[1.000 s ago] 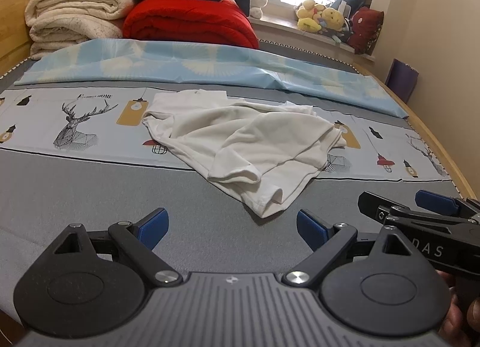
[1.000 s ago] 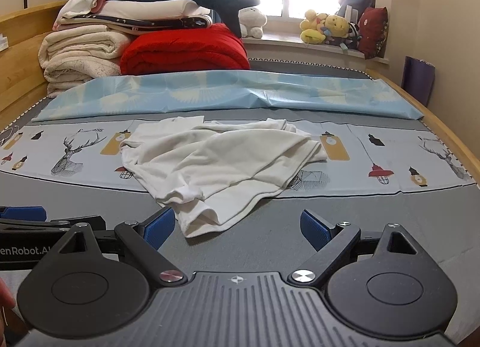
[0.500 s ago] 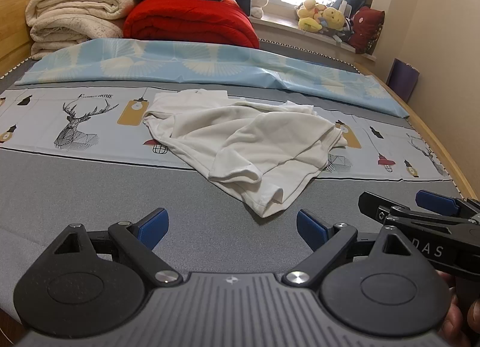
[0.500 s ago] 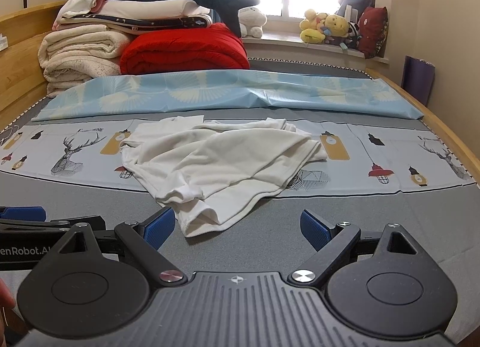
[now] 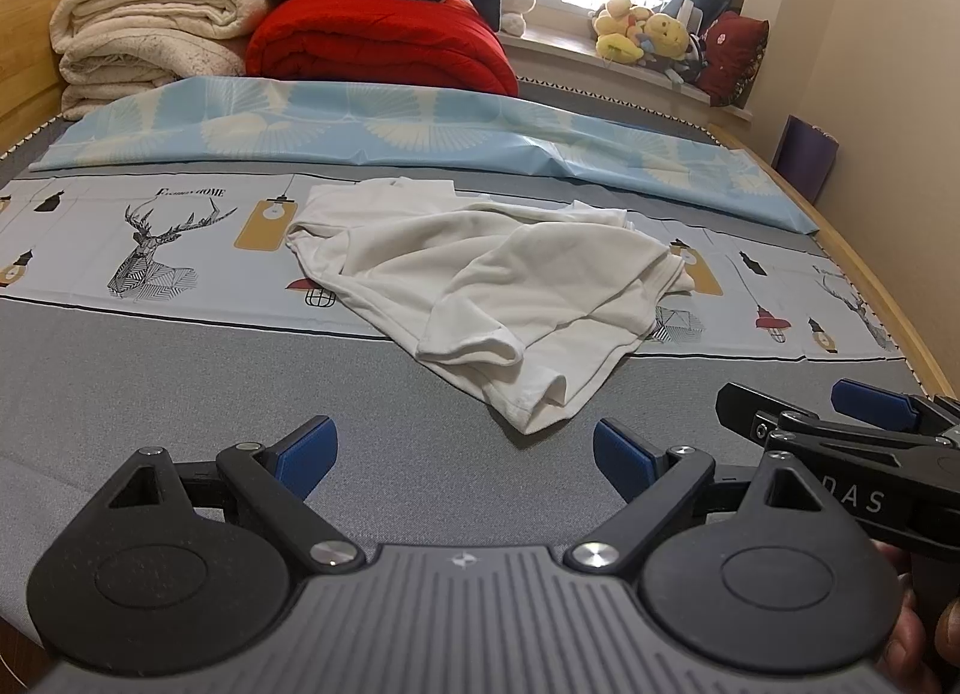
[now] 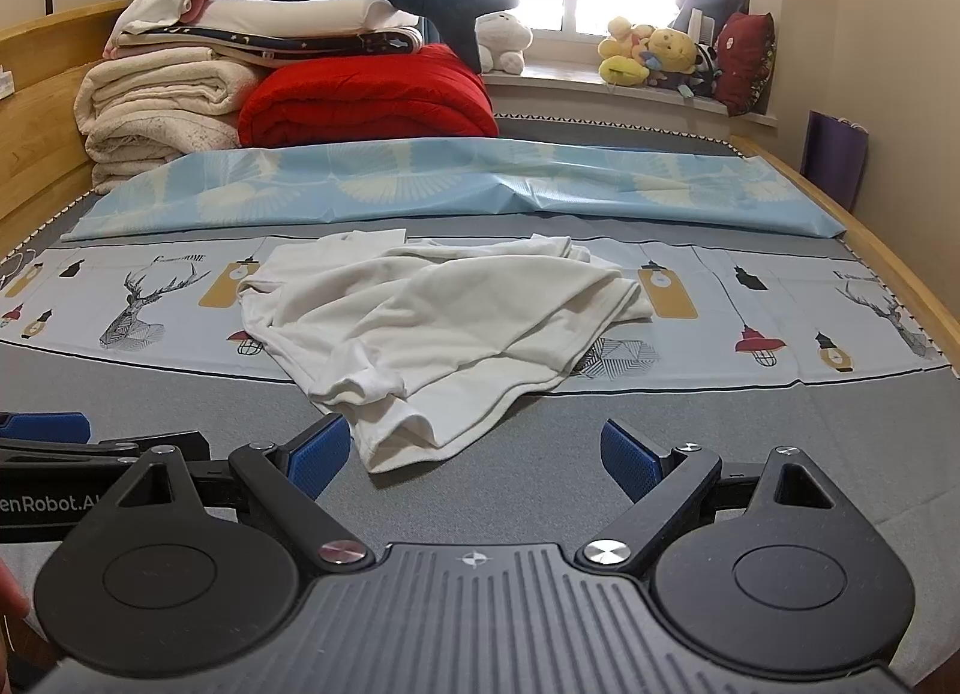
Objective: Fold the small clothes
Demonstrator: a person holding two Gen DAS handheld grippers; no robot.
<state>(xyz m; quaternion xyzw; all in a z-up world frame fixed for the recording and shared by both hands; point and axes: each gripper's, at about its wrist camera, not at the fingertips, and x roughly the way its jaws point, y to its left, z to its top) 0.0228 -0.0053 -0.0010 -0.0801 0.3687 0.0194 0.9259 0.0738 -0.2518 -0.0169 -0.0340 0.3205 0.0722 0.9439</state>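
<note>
A crumpled white garment [image 5: 480, 280] lies in a loose heap on the bed, across the printed sheet and the grey cover; it also shows in the right wrist view [image 6: 432, 322]. My left gripper [image 5: 465, 451] is open and empty, held low just short of the garment's near corner. My right gripper [image 6: 474, 454] is open and empty, also just short of that near corner. The right gripper also shows at the right edge of the left wrist view [image 5: 840, 424].
A light blue sheet [image 6: 456, 184] lies behind the garment. Folded white blankets [image 6: 156, 106] and a red quilt [image 6: 372, 100] are stacked at the far left. Plush toys [image 6: 648, 58] sit on the windowsill. The bed's wooden edge [image 6: 888, 268] runs along the right.
</note>
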